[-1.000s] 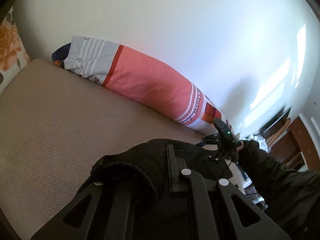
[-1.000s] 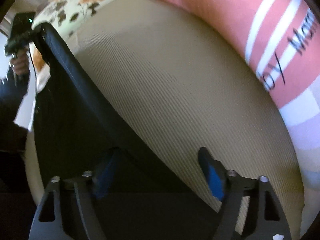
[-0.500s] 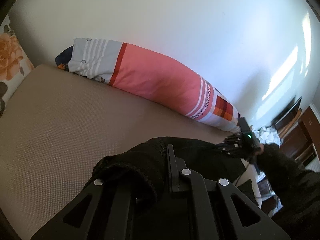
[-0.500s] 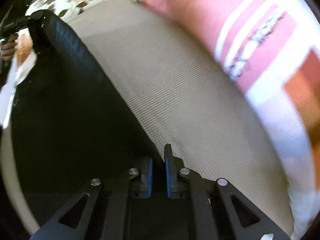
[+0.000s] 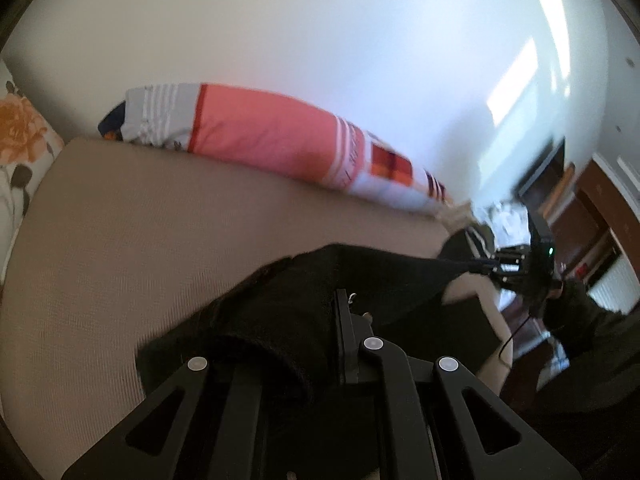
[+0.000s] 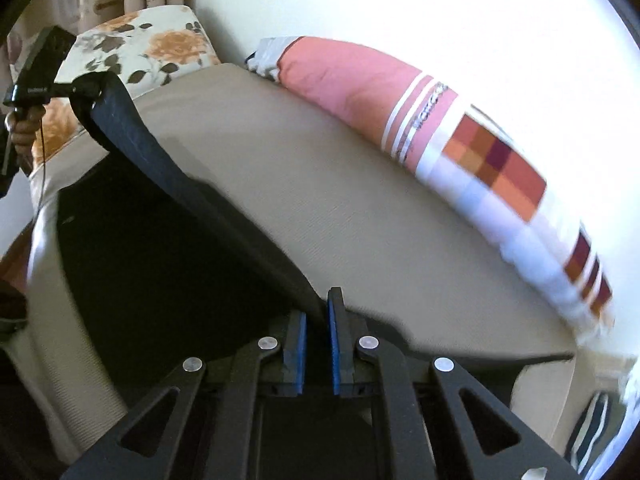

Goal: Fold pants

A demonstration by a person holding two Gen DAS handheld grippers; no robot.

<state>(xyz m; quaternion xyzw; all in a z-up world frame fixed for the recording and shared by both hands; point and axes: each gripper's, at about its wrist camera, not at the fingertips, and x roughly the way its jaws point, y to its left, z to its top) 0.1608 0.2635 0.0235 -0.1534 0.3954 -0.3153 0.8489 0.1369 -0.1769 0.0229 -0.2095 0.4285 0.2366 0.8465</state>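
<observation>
I have both claws clamped on the black pants (image 6: 168, 264): my right gripper (image 6: 316, 332) pinches one edge, my left gripper (image 5: 320, 320) bunches the other, cloth stretched above the beige bed (image 6: 360, 208).
</observation>
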